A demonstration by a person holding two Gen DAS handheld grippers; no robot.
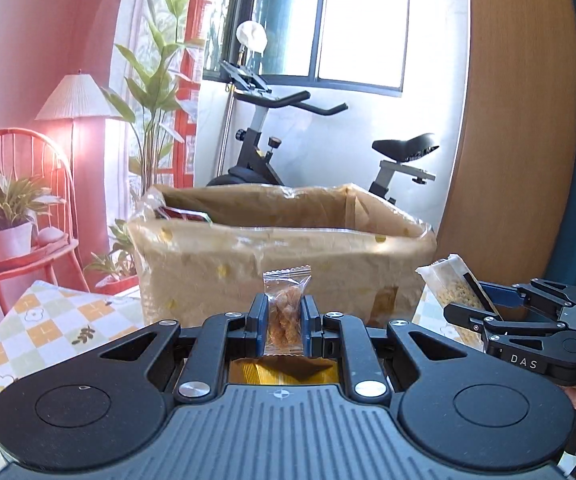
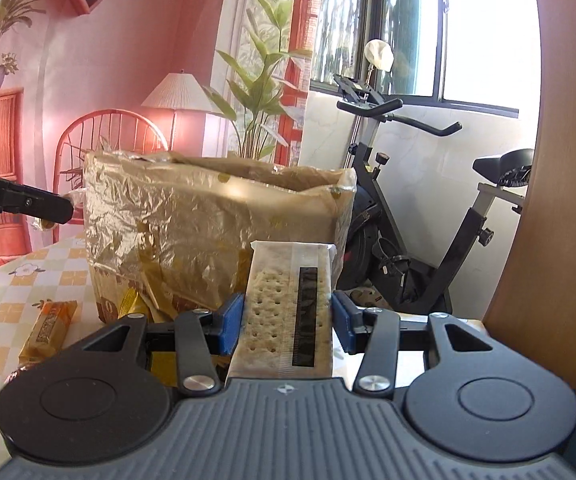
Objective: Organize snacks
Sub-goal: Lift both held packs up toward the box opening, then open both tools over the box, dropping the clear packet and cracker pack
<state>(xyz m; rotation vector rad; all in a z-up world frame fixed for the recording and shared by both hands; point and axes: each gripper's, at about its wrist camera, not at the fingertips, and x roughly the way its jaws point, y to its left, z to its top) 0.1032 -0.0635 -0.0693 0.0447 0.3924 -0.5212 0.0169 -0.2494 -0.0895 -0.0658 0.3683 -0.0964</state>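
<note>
My left gripper is shut on a small clear packet of brown snack pieces, held upright in front of the cardboard box. My right gripper is shut on a cracker pack, also held upright just before the box. The right gripper with its cracker pack shows at the right of the left wrist view. The left gripper's finger shows at the left of the right wrist view, beside the box. The box is open on top and wrapped in plastic film.
The box stands on a table with a checked floral cloth. An orange snack bar and gold wrappers lie on the cloth left of the box. An exercise bike, a wooden panel, plants and a red chair are behind.
</note>
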